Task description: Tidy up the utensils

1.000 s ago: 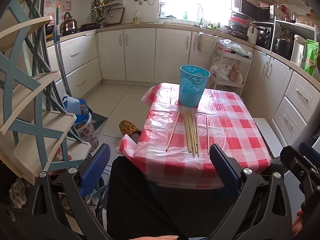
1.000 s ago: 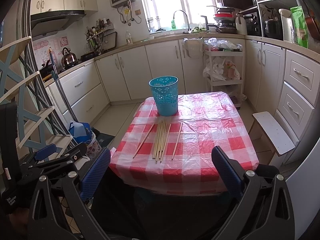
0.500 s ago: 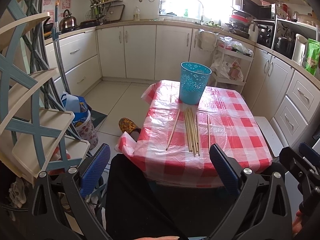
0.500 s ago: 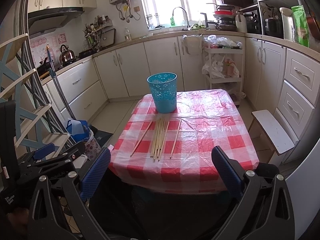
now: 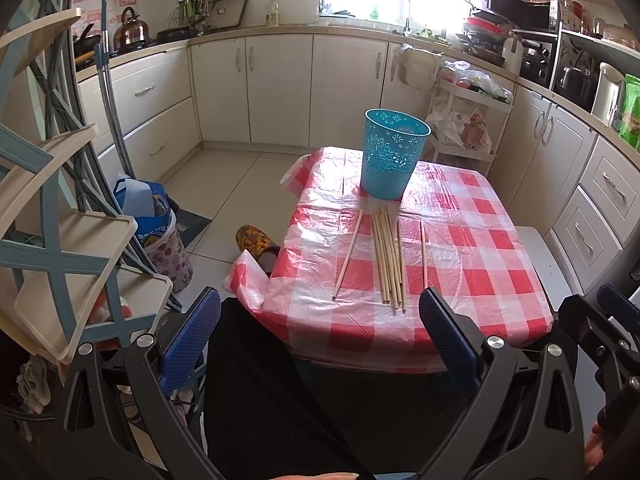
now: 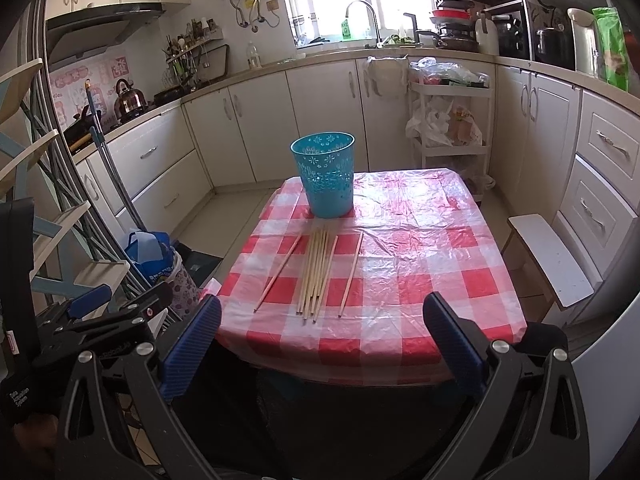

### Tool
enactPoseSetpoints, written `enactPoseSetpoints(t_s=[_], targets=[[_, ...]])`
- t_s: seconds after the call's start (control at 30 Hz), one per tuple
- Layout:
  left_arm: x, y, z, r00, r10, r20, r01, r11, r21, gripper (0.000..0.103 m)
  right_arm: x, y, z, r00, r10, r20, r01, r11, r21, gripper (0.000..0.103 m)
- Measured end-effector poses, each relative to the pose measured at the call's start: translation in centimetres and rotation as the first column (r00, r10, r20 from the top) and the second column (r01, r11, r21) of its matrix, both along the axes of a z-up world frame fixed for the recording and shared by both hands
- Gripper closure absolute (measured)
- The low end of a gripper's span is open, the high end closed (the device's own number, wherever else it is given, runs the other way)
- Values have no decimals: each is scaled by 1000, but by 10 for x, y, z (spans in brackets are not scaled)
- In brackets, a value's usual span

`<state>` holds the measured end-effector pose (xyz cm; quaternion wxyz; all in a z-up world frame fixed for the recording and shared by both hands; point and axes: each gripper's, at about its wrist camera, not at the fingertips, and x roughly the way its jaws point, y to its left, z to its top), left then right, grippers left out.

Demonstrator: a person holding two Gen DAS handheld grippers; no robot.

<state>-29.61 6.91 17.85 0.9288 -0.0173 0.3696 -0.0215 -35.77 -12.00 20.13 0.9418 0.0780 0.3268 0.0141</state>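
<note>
Several wooden chopsticks (image 5: 388, 256) lie side by side on the red-checked tablecloth (image 5: 472, 256), just in front of an upright turquoise perforated bin (image 5: 394, 160). They also show in the right wrist view: chopsticks (image 6: 316, 272), bin (image 6: 325, 180). My left gripper (image 5: 320, 340) is open and empty, held low before the table's near edge. My right gripper (image 6: 322, 344) is open and empty, also short of the near edge. Neither touches anything.
A white stool (image 6: 550, 260) stands right of the table. A blue-and-beige shelf rack (image 5: 52, 216) and a bag-lined bin (image 5: 160, 236) stand on the left. A slipper (image 5: 256, 242) lies on the floor by the table corner. Cabinets line the walls.
Both grippers have drifted slightly, so the table sits a little lower and closer in view. Both stay open. The chopsticks and bin have not moved.
</note>
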Motion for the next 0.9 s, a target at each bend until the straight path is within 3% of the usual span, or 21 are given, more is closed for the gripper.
enactPoseSetpoints(t_s=[0.53,0.9], targets=[[44,-4,-32,998,12,-67,-11,1000,19,8,51,-10,-31,998,-26,-62,24,999,-29,6],[109,-2,-80,989,20,-148,-13,999,45,8,127,-58,-93,983,-120,-142,106,989,-106,6]])
